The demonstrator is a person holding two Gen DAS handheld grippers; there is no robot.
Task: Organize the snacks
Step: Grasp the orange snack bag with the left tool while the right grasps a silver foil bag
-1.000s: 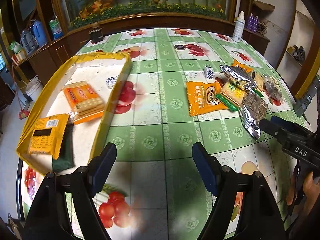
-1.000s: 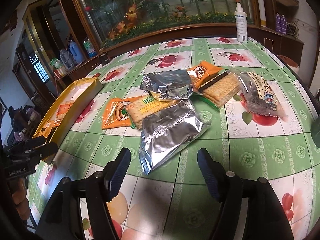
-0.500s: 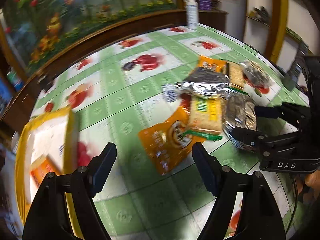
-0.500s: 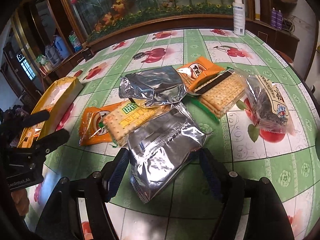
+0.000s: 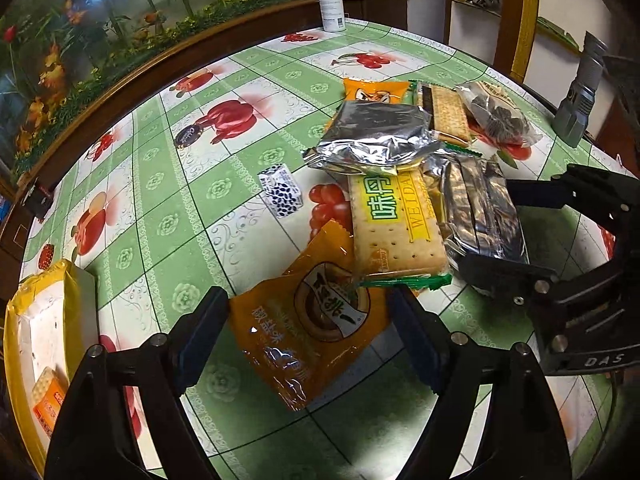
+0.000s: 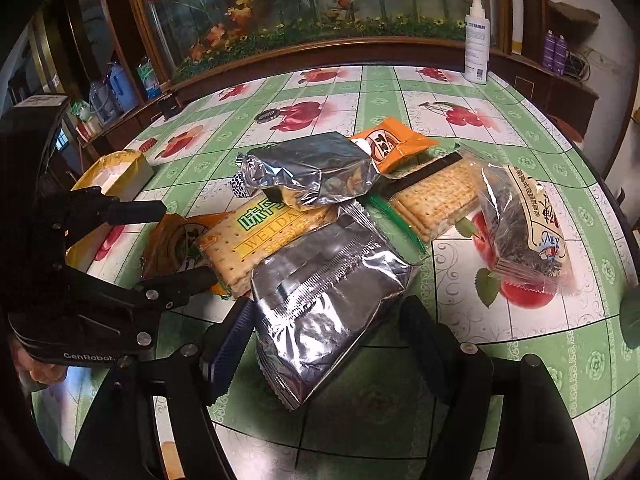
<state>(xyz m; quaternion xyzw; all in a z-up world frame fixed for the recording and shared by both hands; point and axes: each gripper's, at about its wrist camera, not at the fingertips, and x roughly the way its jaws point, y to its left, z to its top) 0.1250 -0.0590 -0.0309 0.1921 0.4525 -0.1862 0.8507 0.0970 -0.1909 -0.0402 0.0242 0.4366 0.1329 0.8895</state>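
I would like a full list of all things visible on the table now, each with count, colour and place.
Foil snack bags: 2, silver; one between right fingers, one behind, atop the pile.
WEIDA cracker pack: 1, yellow-green; pile middle.
Cracker pack with black strip: 1, clear; behind.
Orange snack pouches: 2; one between left fingers, one far.
Seed bag: 1, clear; right.
Small patterned packet: 1, white-blue; left of pile.
Yellow box: 1; far left.
Spray bottle: 1, white; far edge.
Left gripper: open.
Right gripper: open.

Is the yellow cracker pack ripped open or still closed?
Closed, as far as shows. The cracker pack has its green end seal intact, crackers all inside; its far end is hidden under foil.
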